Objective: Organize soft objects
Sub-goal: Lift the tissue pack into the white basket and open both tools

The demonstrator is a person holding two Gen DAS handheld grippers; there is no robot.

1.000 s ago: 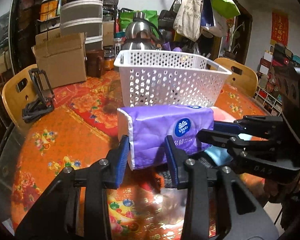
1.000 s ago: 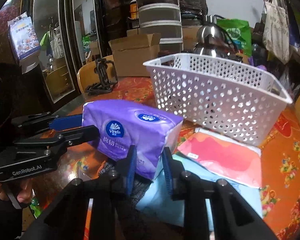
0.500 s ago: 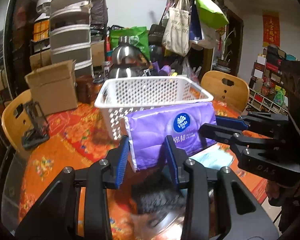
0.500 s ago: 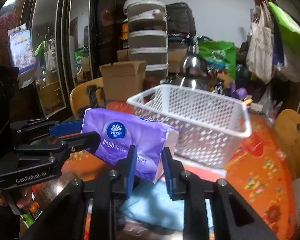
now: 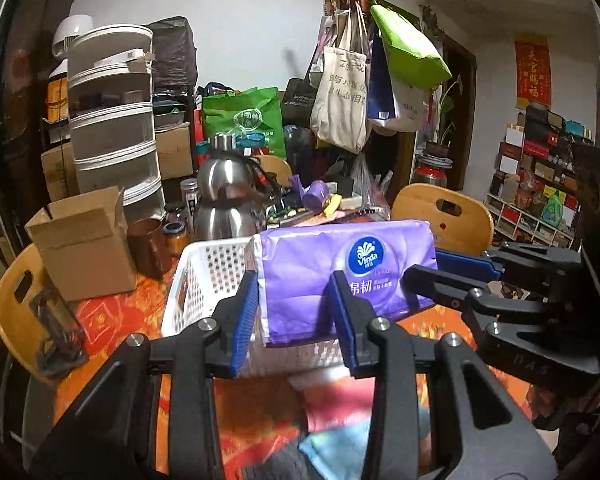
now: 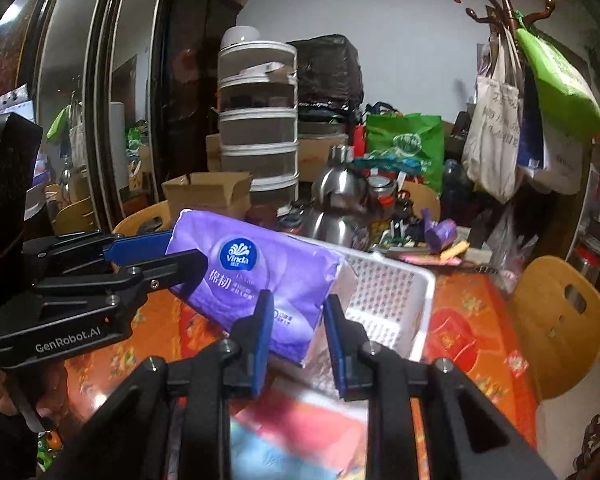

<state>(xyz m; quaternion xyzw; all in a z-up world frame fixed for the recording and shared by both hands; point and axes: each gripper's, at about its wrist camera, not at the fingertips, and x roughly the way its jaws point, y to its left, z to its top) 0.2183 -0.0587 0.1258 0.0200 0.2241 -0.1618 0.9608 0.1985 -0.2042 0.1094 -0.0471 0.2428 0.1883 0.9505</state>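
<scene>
One tissue pack [image 5: 340, 268] hangs pinched at either end between both closed tongs, left [image 5: 294, 312] and right [image 6: 294, 322], just above the basket [image 5: 204, 276] ahead; cloths [image 6: 300, 428] below them wait on the table [image 6: 464, 320].

Right claw [image 6: 294, 334] is clamping 1 end of the purple tissue pack [image 6: 260, 272], blue pads pressing both sides. Left claw [image 6: 160, 250] is gripping the opposite end. Pack is hanging tilted in the air, just in front of the white perforated basket [image 6: 392, 300]. Basket is sitting on the orange floral desk [image 6: 472, 320]. Pink and blue cloths [image 6: 296, 432] are lying blurred below.
</scene>
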